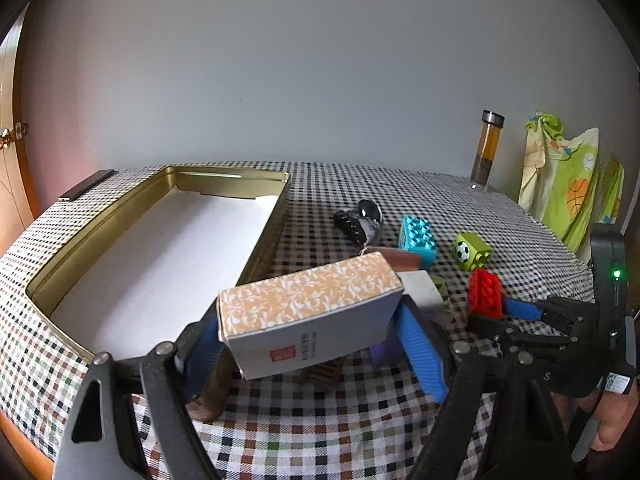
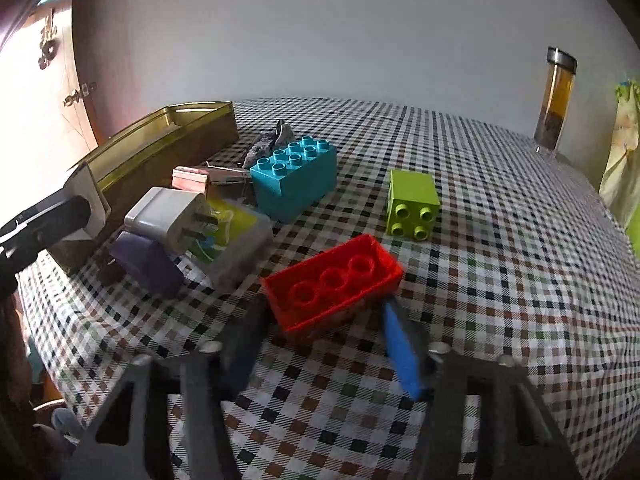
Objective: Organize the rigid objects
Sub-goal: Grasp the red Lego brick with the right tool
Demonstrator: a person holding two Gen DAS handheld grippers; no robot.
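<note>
My left hand-held gripper [image 1: 316, 344] clamps the patterned box [image 1: 310, 312], long axis crosswise, above the checked bench [image 1: 320, 432] beside the gold tin [image 1: 256, 248]. My right hand-held gripper [image 2: 320, 340] pinches the upturned red brick [image 2: 334, 284] mid-bench before a white wall [image 1: 320, 60].

- Gold tin [image 1: 224, 178]: white floor bare, open from above; only its rim in the way.
- Surface [image 2: 500, 240] right of lime brick [image 2: 412, 203]: wide free lane back to the wall; only a tall bottle [image 2: 554, 100] at the far edge.
- Near edge in front of red brick [image 2: 336, 280]: clear.
- Left-centre crowded: teal brick [image 2: 296, 176], white plug [image 2: 172, 216], purple piece [image 2: 146, 260], yellow-lidded case [image 2: 236, 240] packed touching; no gap for a tool.
- Patterned box [image 1: 312, 312] blocks the way between that clutter & the tin.
</note>
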